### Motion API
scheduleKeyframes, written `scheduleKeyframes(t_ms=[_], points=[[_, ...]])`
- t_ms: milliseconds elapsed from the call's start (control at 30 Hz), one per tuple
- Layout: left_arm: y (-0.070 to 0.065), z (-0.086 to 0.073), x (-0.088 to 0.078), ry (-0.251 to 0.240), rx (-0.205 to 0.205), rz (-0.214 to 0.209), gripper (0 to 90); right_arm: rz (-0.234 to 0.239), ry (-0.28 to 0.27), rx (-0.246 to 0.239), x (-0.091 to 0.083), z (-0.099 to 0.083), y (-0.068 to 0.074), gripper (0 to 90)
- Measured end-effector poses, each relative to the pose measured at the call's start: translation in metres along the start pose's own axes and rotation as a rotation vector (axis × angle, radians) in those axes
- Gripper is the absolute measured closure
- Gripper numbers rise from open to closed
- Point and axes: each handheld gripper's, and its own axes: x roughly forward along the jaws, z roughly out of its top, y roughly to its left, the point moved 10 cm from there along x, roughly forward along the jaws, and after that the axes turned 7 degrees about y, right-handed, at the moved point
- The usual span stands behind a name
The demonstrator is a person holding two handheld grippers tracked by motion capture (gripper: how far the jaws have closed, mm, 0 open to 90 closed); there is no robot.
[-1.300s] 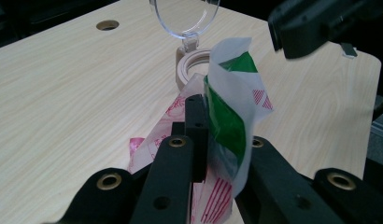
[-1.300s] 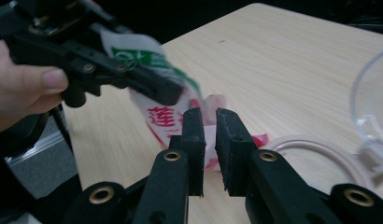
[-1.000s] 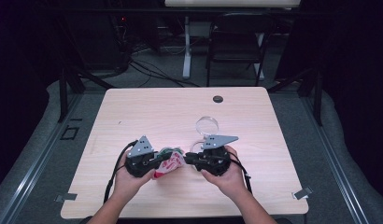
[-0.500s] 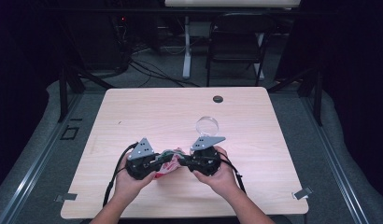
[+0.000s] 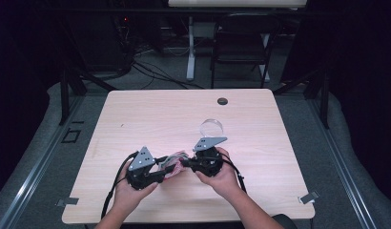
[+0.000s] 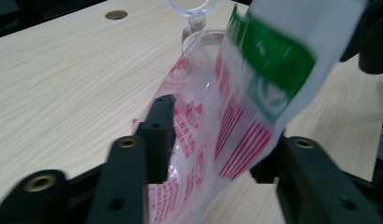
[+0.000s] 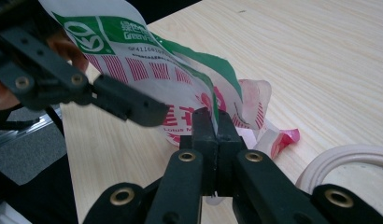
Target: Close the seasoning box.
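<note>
A clear plastic bag [image 5: 172, 163] with red print and a green-and-white top band hangs between my two grippers over the near middle of the table. My right gripper [image 5: 185, 163] is shut on the bag's edge [image 7: 199, 95], its two pads [image 7: 204, 128] pressed together on the film. My left gripper [image 5: 164, 172] has just been opening. In the left gripper view its jaws [image 6: 213, 154] stand apart with the bag [image 6: 213, 116] loose between them. The left gripper's fingers [image 7: 129, 105] show from the side in the right gripper view.
A clear round glass piece [image 5: 211, 128] stands just beyond the right gripper, also at the top of the left gripper view [image 6: 192, 5]. A pale round rim [image 7: 341, 156] lies by the right jaws. A dark cable hole [image 5: 222, 101] sits at the far edge of the wooden table [image 5: 136, 119].
The right gripper has shifted left toward the left gripper and taken the bag's edge. The left gripper has stayed in place.
</note>
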Motion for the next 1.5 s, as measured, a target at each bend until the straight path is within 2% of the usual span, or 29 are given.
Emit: scheduleKeyframes(t_ms=[167,233,300,367,467,533,633,800,933,1267,1433,1500], points=[[0.004,-0.016,0.009,0.024,0.0,0.014,41.0,0.004,0.0,-0.008,0.0,0.002,0.0,90.0],[0.009,-0.026,0.016,0.061,0.002,0.034,40.4,0.011,-0.005,-0.009,0.001,0.003,0.0,90.0],[0.014,-0.039,0.024,0.087,-0.025,0.037,40.0,0.015,-0.007,-0.01,0.002,0.004,0.0,90.0],[0.018,-0.045,0.026,0.099,-0.026,0.048,38.4,0.018,-0.006,-0.013,0.002,0.005,0.0,90.0],[0.02,-0.046,0.028,0.095,-0.044,0.042,37.7,0.022,-0.006,-0.016,0.002,0.005,0.0,90.0],[0.024,-0.049,0.03,0.081,-0.081,0.022,34.5,0.025,-0.01,-0.015,0.002,0.005,0.0,90.0],[0.027,-0.051,0.033,0.076,-0.089,0.025,31.8,0.023,-0.011,-0.013,0.002,0.005,0.0,90.0],[0.029,-0.058,0.043,0.111,-0.086,0.033,31.2,0.021,-0.009,-0.017,0.001,0.004,0.0,90.0],[0.03,-0.061,0.049,0.122,-0.112,0.02,30.2,0.024,-0.011,-0.015,0.001,0.003,0.0,90.0],[0.032,-0.065,0.058,0.146,-0.114,0.014,29.8,0.022,-0.013,-0.011,0.0,0.001,0.0,90.0],[0.032,-0.066,0.062,0.159,-0.106,0.019,29.6,0.015,-0.012,-0.011,0.0,0.0,0.0,90.0],[0.032,-0.067,0.064,0.166,-0.089,0.025,29.6,0.012,-0.013,-0.013,-0.001,0.0,0.0,90.0]])
